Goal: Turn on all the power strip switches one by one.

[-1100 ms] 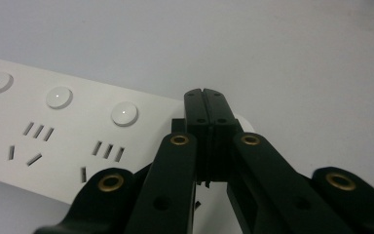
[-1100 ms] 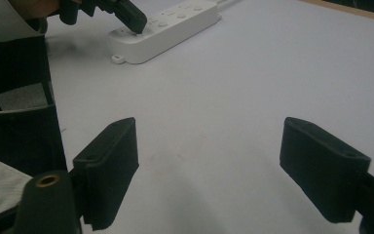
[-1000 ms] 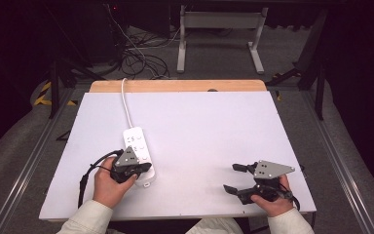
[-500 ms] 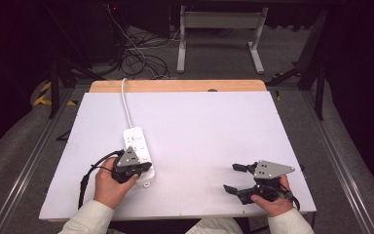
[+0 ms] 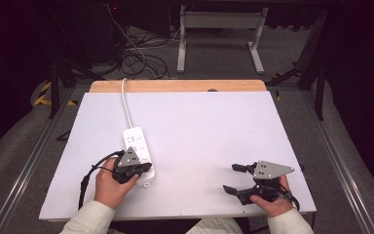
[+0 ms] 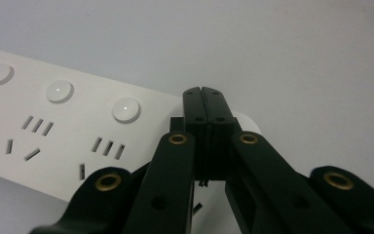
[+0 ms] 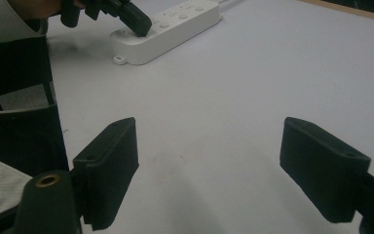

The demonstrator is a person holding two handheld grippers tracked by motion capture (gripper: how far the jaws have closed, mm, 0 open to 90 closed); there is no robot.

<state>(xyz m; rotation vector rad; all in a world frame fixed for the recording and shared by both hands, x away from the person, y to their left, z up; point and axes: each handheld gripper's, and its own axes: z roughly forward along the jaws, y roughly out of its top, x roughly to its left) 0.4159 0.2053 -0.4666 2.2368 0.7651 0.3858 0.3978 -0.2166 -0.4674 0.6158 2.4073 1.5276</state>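
We are looking down on a white table [image 5: 209,131] with a wooden strip along its far edge. A white power strip [image 5: 137,144] is lying on the left half of the table, its cord [image 5: 125,105] running away toward the far edge. We are holding the left gripper [image 5: 145,168] over the near end of that strip, with the left hand [image 5: 111,184] wrapped around its body. In the left gripper view its jaws are pressed together with nothing between them, and their joined tips are sitting over the strip's last round button [image 6: 246,120], beside the row of other buttons [image 6: 125,109]; we cannot tell whether they are touching it. We are holding the right gripper [image 5: 236,178] well apart from the strip, near the table's front right corner, in the right hand [image 5: 271,202]. In its own view its jaws are standing wide apart over bare tabletop, gripping nothing.
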